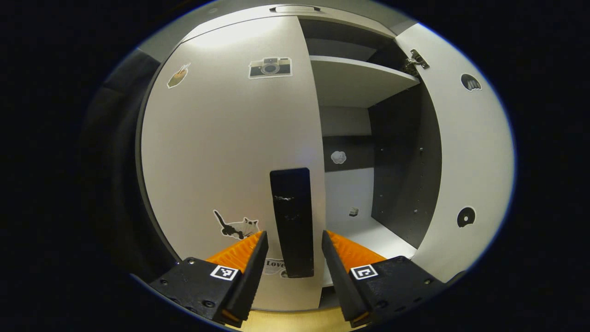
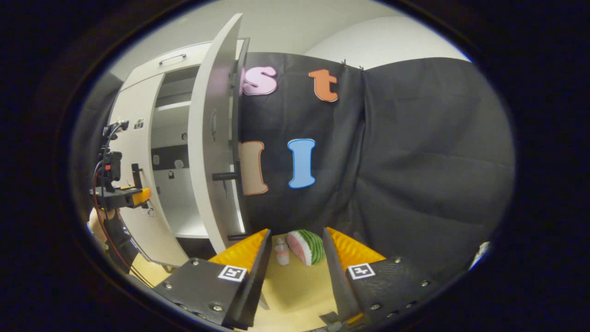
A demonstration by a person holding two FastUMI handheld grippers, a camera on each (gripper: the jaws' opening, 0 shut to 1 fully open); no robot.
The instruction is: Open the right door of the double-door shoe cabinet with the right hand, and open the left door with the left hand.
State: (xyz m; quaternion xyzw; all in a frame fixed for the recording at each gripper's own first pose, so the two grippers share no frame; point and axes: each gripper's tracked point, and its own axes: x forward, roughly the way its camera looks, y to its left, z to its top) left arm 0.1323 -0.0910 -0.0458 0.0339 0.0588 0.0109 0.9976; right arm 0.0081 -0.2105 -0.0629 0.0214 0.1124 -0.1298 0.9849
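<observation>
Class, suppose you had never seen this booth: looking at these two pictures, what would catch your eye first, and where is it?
In the left gripper view, the black handle on the shut left door stands between the open left gripper fingers. Beside it the right door is swung wide, baring a shelf. In the right gripper view, a watermelon slice and a small bottle lie on the floor ahead of the open right gripper.

Staged recording booth, black cloth wall point(image 2: 415, 161), sticker-covered shoe cabinet point(image 1: 221, 138)

Black cloth wall point(image 2: 415, 161) hangs before me; pale plain wall point(image 2: 368, 41) rises above it, tan floor point(image 2: 295, 286) below it.
</observation>
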